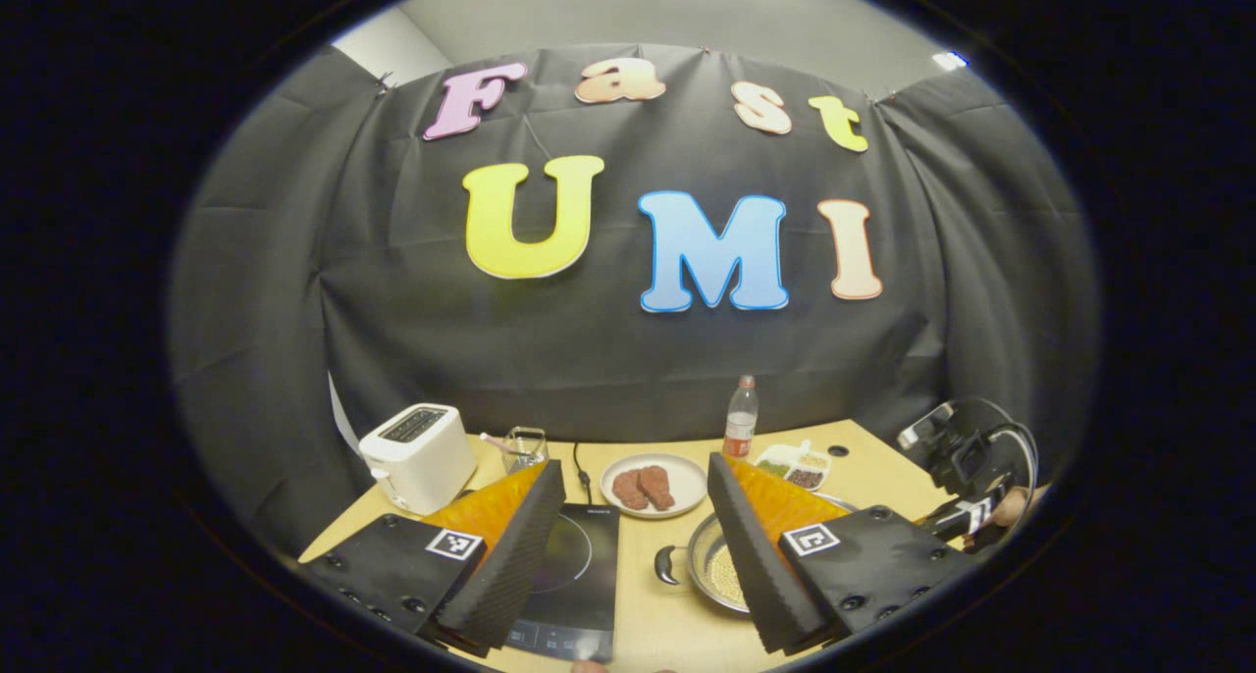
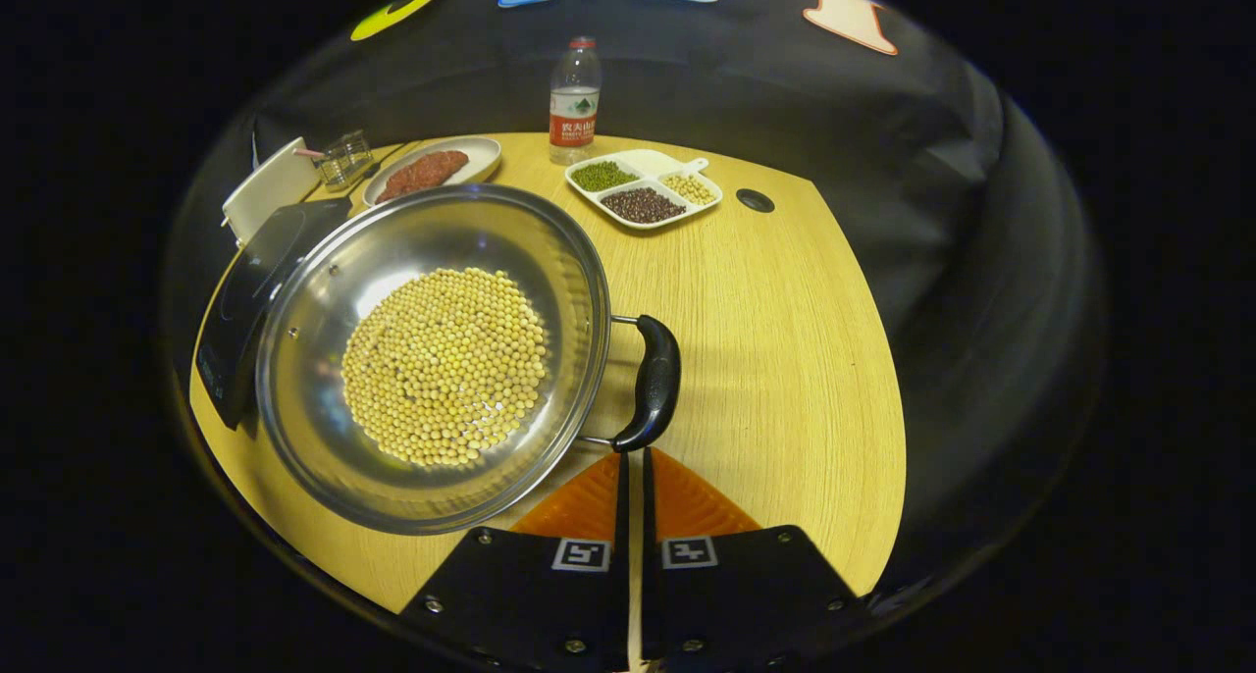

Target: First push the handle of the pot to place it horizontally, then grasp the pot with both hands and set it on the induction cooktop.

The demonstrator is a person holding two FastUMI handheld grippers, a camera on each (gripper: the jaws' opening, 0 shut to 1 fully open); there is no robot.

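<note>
Here, pot (image 2: 432, 359), red-labelled bottle (image 2: 574, 99), writing unreadable

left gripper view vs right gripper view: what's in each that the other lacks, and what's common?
Left gripper view: the right tool off to one side, a small loop handle on the pot's rim, and the cooktop's control strip. Right gripper view: the black handle, just past that shut tool's tips. Shared: pot, beans, cooktop, plate, bottle, divided dish, table.
</note>
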